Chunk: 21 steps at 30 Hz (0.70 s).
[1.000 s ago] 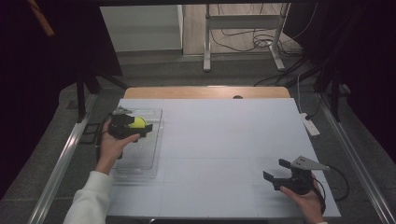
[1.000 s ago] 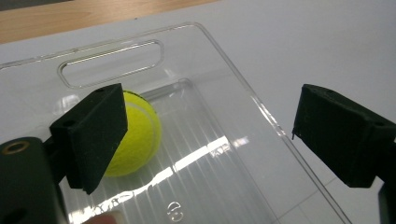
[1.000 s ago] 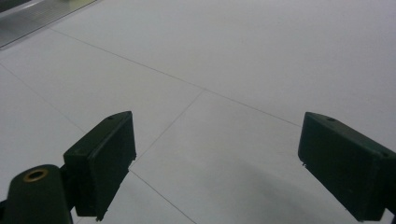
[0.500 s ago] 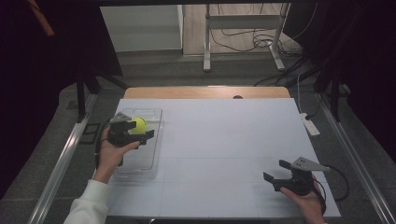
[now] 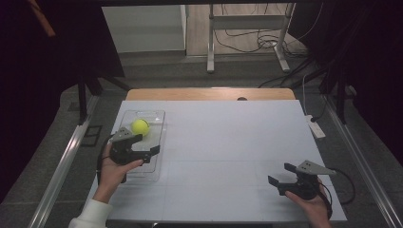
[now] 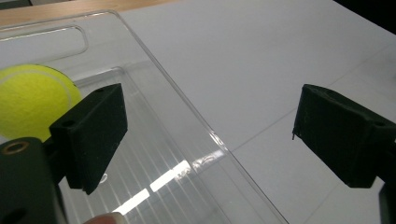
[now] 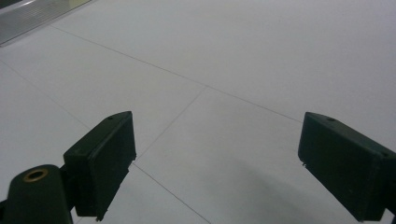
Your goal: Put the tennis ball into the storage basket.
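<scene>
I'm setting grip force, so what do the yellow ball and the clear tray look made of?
The yellow ball looks felt-covered, matte and fuzzy, like a tennis ball. The clear tray seems rigid plastic: see-through, glossy, with ribbed floor and bright glints. Both are judged from looks alone.

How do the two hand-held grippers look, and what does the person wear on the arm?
Both the left gripper and the right gripper are black, each with two blocky rectangular jaws and a grey three-cornered plate on top. A dark cable trails from each. A brass-coloured ring shows near each camera. The left arm wears a white sleeve.
</scene>
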Available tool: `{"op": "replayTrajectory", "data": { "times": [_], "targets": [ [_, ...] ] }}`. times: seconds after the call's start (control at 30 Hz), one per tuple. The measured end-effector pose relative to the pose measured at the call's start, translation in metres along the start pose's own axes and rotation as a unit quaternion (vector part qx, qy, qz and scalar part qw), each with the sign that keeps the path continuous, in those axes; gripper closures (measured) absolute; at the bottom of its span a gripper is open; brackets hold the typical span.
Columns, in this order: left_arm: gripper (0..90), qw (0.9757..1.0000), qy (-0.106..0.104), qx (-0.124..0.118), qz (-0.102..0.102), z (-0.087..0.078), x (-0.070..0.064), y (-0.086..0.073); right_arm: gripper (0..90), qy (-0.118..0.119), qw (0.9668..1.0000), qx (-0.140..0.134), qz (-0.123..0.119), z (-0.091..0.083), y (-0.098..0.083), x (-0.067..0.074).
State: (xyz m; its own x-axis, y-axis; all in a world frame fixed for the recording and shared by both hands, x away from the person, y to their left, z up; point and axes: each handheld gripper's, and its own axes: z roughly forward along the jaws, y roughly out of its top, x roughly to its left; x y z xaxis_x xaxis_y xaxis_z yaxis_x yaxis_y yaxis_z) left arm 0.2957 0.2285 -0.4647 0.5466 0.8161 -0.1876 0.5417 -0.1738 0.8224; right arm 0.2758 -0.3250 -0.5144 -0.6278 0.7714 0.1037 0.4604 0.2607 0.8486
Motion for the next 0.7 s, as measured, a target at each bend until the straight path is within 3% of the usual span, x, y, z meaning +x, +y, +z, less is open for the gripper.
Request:
{"op": "replayTrajectory", "data": {
  "times": [0.3,0.7],
  "targets": [
    [10.5,0.9998,-0.016,-0.002,0.012,-0.005,-0.013,-0.01,11.2,-0.001,1.0,0.001,-0.001,0.0,0.0,0.001],
    [10.5,0.9994,-0.021,-0.006,0.025,-0.005,-0.024,-0.024,11.2,0.0,1.0,-0.001,-0.001,-0.001,0.001,0.001]
  ]
}}
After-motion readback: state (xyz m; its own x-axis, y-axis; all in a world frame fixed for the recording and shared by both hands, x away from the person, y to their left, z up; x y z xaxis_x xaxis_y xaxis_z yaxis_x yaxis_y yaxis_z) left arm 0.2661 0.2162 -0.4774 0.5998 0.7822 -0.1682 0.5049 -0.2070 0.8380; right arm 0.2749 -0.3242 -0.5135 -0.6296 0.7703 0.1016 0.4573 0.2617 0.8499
